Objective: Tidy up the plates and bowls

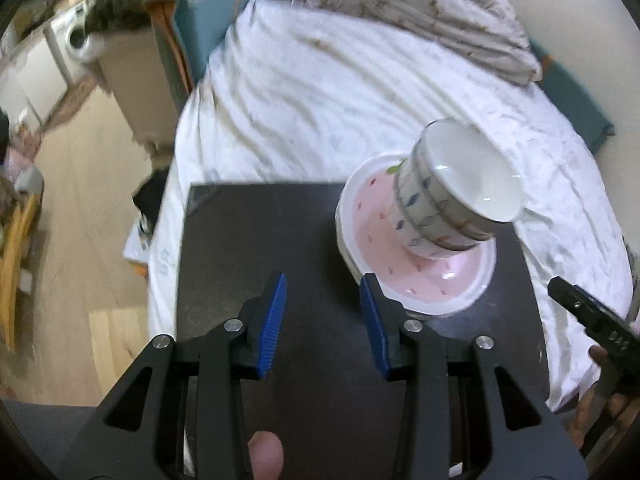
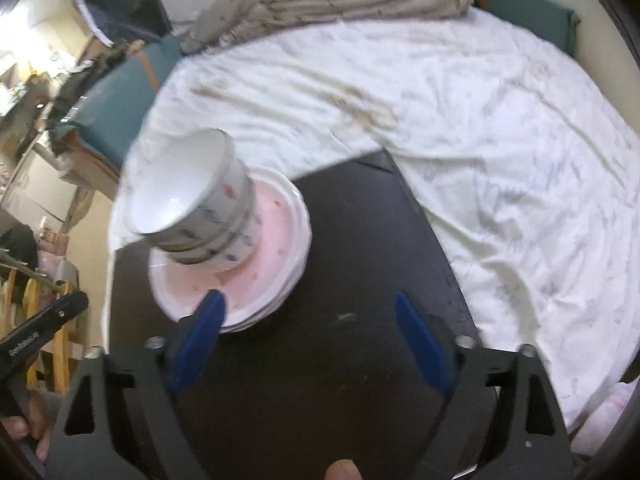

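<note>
- I see a dark board (image 1: 304,240) lying on a bed's rumpled white sheet (image 1: 320,92); wood floor (image 1: 80,200) lies to the left.
- Stacked bowls (image 1: 448,196), white with leaf prints, sit on pink plates (image 1: 404,268) at the board's middle.
- My left gripper (image 1: 323,312) gapes wide, empty; the right gripper (image 2: 310,332) too, just beside the plates.
- Only the left view shows a washing machine (image 1: 74,36); only the right shows yellow wooden rails (image 2: 60,344).
</note>
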